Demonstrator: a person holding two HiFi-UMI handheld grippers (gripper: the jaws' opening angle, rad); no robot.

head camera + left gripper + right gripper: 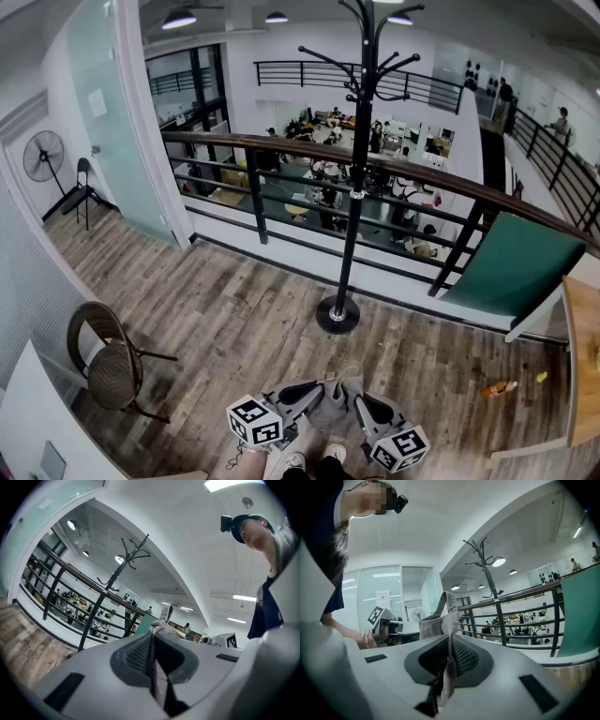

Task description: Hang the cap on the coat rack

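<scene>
The cap, a grey cloth one, hangs low in front of the person, held between the two claws and over the wooden floor. The left claw is closed on one edge of it: in the left gripper view a fold of grey cloth is pinched between the pads. The right claw is closed on the opposite edge in the same way, so the cap spans the gap between them from side to side.

The coat rack stands straight ahead of both claws, well apart from them, in front of the dark railing. Its black pole is upright, and its base sits almost on the midline between the claws, so neither hand looks clearly nearer. The hooks branch out near the top of the pole, far above the cap. I judge the coming move to be forward and strongly upward, bringing the cap's opening over one hook tip.
</scene>
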